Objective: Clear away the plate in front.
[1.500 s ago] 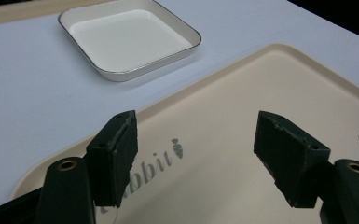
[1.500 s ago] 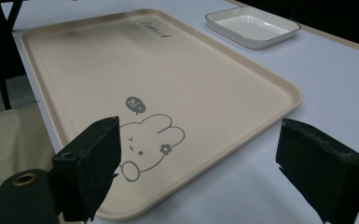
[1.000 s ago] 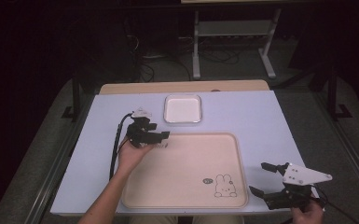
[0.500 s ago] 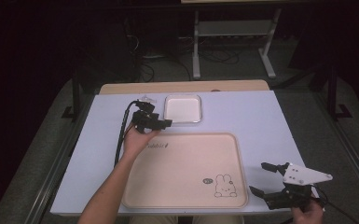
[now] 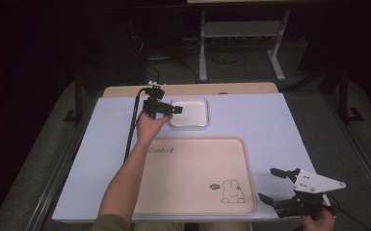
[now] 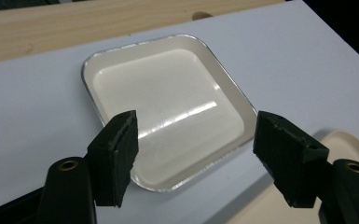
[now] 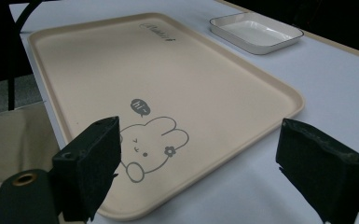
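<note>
My left gripper (image 6: 193, 158) has its jaws spread wide with nothing between them. In the left gripper view they rise from the bottom corners and frame the near edge of the small white dish (image 6: 168, 109), which fills the middle of the frame; I cannot tell whether a pad touches its rim. The dish is square with rounded corners and a thin metallic-looking edge, and it lies flat on the pale blue table cover (image 6: 307, 60). In the high view the left gripper (image 5: 166, 109) sits at upper centre, just left of the dish (image 5: 189, 111), with the forearm stretching down to the bottom edge.

My right gripper (image 7: 214, 168) is also open wide and holds nothing. In the right gripper view its pads stand at lower left and lower right, over the near corner of the beige tray (image 7: 121, 65) with the rabbit drawing (image 7: 151, 144). In the high view the right gripper (image 5: 275, 185) hangs at lower right, just beside the right edge of the tray (image 5: 192, 163), well apart from the dish.
</note>
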{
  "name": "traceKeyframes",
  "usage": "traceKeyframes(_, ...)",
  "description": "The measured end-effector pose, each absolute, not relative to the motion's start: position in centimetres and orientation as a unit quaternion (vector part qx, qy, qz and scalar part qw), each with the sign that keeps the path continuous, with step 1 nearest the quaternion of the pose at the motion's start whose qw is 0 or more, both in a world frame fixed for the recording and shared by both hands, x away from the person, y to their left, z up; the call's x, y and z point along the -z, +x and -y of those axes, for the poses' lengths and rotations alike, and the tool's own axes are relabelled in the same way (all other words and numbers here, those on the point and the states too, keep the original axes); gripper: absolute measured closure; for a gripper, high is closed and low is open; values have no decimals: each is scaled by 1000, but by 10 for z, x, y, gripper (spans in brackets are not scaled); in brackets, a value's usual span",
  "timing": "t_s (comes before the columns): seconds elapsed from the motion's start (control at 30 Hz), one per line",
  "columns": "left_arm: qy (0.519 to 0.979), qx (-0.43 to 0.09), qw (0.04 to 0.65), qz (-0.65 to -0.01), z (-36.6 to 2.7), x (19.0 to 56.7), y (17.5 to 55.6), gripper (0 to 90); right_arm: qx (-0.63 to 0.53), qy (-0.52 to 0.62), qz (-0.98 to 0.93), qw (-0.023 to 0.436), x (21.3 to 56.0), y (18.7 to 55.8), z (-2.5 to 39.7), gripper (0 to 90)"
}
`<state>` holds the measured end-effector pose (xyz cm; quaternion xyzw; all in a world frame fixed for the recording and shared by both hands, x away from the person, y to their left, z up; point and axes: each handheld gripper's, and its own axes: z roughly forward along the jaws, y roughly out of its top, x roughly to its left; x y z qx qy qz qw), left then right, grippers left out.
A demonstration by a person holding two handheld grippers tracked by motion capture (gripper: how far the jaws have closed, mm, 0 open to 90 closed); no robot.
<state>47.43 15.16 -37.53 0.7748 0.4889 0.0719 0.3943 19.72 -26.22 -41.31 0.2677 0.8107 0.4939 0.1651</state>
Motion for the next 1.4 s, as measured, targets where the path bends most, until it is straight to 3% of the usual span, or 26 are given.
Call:
traceKeyframes(0.4, 780, -93, 322, -528, -143, 384, 502, 310, -491, 269, -812, 161, 414, 199, 262, 131)
traceKeyframes(0.7, 747, -61, 321, -579, -158, 409, 505, 363, -494, 268, -811, 161, 414, 199, 263, 131)
traceKeyframes(1.4, 749, -43, 304, -587, -159, 434, 501, 684, -492, 267, -813, 159, 414, 199, 263, 131)
